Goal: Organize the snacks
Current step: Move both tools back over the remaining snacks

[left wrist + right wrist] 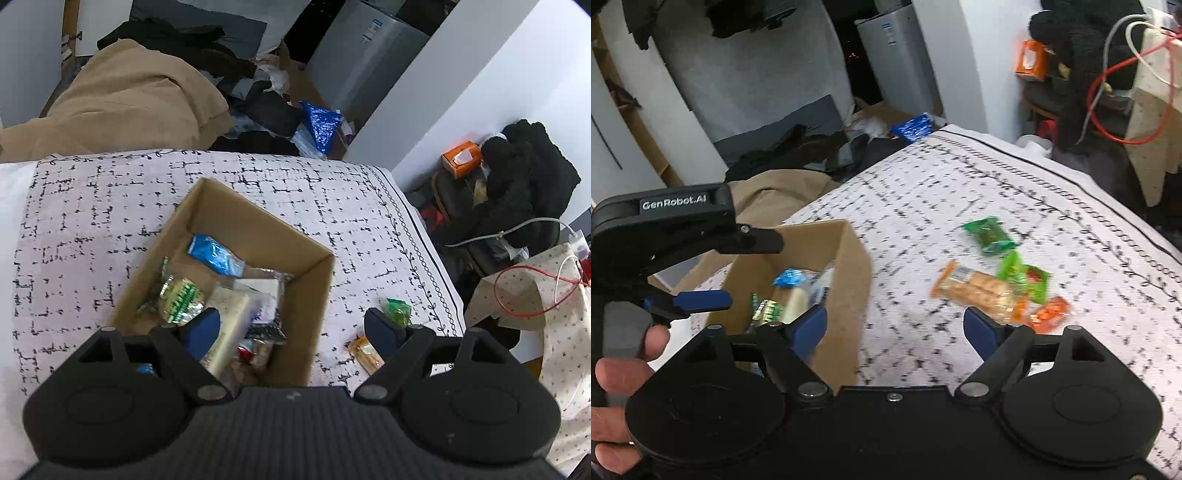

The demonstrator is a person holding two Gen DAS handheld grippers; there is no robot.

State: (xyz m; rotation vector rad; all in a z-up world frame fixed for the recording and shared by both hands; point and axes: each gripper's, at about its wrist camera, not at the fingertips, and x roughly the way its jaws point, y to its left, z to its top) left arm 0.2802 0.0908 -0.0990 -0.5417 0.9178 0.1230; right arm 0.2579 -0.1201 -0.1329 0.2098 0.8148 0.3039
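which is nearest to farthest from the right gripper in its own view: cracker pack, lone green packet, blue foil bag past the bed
1. cracker pack, just ahead of the right gripper, toward its right finger.
2. lone green packet, farther up the bedspread.
3. blue foil bag, beyond the bed's far edge.

A tan blanket [122,99] lies heaped beyond the far edge of the patterned white bedspread [288,184]. Near it, a crinkled blue foil bag [321,125] sits among dark clothes. An orange tissue box [461,157] rests beside a black garment [532,170], with a red cable [532,291] looping nearby.
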